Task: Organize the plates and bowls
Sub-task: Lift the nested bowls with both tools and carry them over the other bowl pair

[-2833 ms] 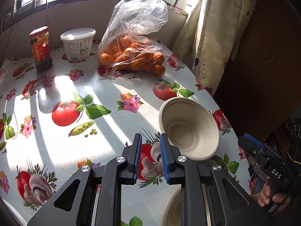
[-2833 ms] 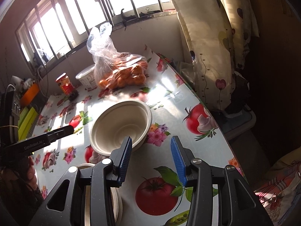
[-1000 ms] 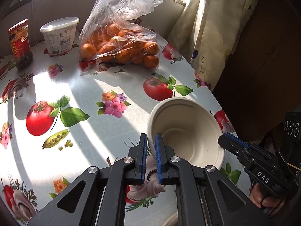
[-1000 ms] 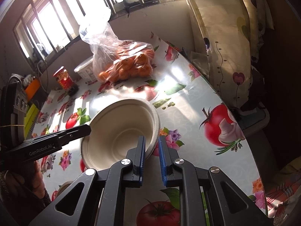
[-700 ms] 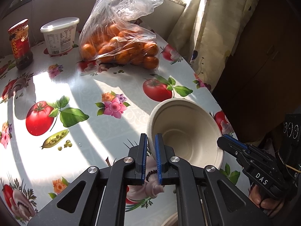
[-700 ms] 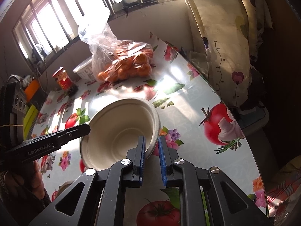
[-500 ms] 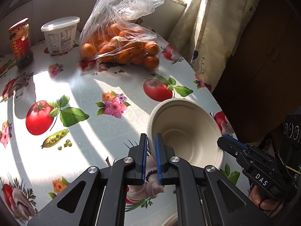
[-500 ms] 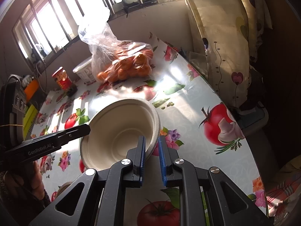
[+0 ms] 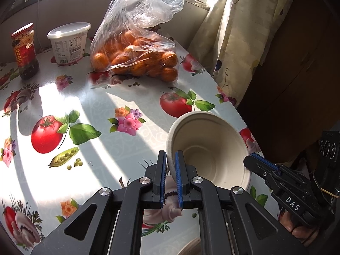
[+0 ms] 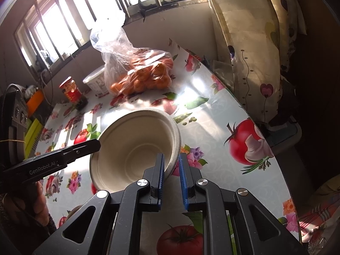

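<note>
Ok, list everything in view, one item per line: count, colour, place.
bowl: one, beige, off the table, rim pinched on opposite sides by both grippers
second dish: one, beige, only an edge at the bottom of the left view
bag of oranges: one, clear plastic, far side of table
tub: one, white, left of bag
jar: one, red label, left of tub
tablecloth: one, white with tomato and flower prints
curtain: one, cream, right
left gripper: black, blue pads, shut on bowl
right gripper: same, shut on bowl

left gripper (image 9: 170,175): clamped; right gripper (image 10: 171,175): clamped; both angled downward
</note>
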Demonstrator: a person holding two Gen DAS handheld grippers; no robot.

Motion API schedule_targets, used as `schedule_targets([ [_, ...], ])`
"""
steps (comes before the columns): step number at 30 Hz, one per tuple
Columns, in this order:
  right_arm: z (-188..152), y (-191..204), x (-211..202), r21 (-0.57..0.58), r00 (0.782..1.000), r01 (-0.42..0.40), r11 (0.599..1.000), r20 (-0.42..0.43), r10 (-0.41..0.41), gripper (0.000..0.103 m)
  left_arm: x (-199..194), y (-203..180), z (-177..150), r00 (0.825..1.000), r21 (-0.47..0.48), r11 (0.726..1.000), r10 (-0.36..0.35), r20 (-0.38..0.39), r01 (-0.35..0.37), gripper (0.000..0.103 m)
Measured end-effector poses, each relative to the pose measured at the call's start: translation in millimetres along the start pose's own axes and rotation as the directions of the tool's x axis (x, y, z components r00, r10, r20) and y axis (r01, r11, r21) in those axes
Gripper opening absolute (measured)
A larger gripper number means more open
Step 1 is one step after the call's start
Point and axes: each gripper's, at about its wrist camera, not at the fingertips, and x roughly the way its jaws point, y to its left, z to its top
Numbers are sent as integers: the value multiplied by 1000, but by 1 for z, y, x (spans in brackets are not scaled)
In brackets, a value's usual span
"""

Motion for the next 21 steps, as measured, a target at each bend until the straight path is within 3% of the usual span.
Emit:
schedule_targets([
  [21,-5,18,-47,-28,997,-1,1000,78,3,14,-42,-15,-8,998,10,1000,-13,61,13,9],
])
